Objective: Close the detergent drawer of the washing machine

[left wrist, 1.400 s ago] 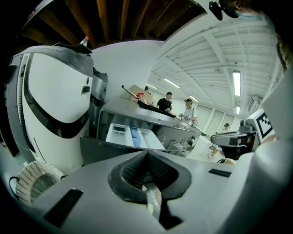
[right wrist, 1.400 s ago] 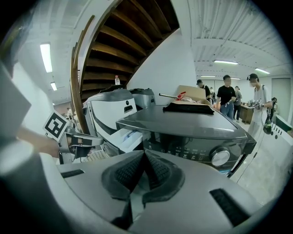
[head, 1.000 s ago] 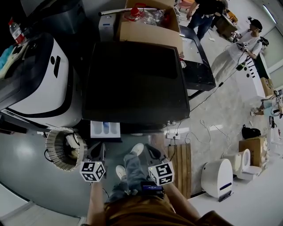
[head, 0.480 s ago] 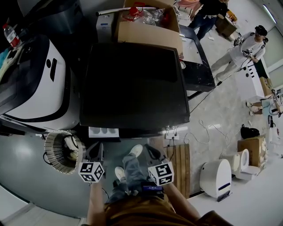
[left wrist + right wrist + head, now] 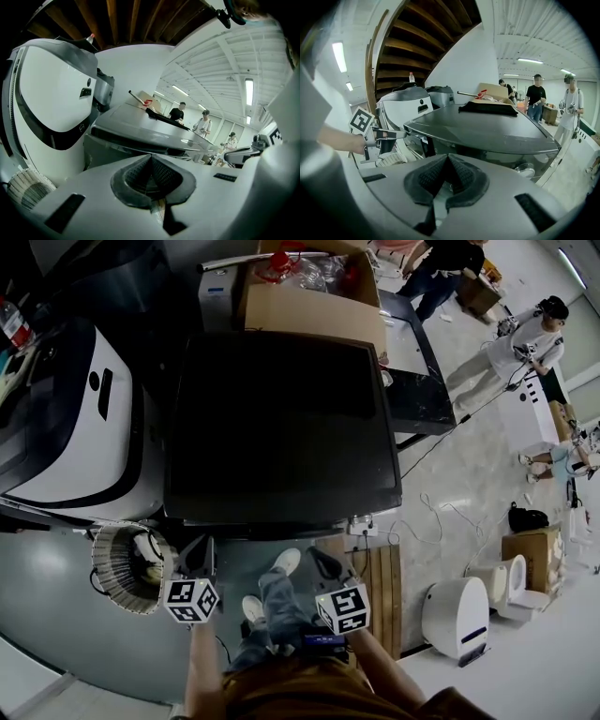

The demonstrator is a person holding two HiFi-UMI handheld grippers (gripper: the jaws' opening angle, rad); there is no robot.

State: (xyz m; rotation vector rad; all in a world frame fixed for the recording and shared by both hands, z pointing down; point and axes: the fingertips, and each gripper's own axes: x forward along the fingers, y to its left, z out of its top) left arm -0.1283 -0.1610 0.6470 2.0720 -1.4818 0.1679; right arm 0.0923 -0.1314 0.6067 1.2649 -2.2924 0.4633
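Black washing machine (image 5: pixel 281 427) — white drawer no longer protrudes.

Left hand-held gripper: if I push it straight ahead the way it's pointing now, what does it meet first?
The left hand-held gripper would most likely meet the washing machine front, just under its top edge. Nothing shows in between, though depth is hard to judge.

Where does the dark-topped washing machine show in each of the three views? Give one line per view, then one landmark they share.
Head view: the washing machine fills the centre, seen from above.
Left gripper view: the washing machine sits at centre, just above the jaws, seen low across its top.
Right gripper view: the washing machine spans centre to right.
Shared landmark: the cardboard box behind its far edge.
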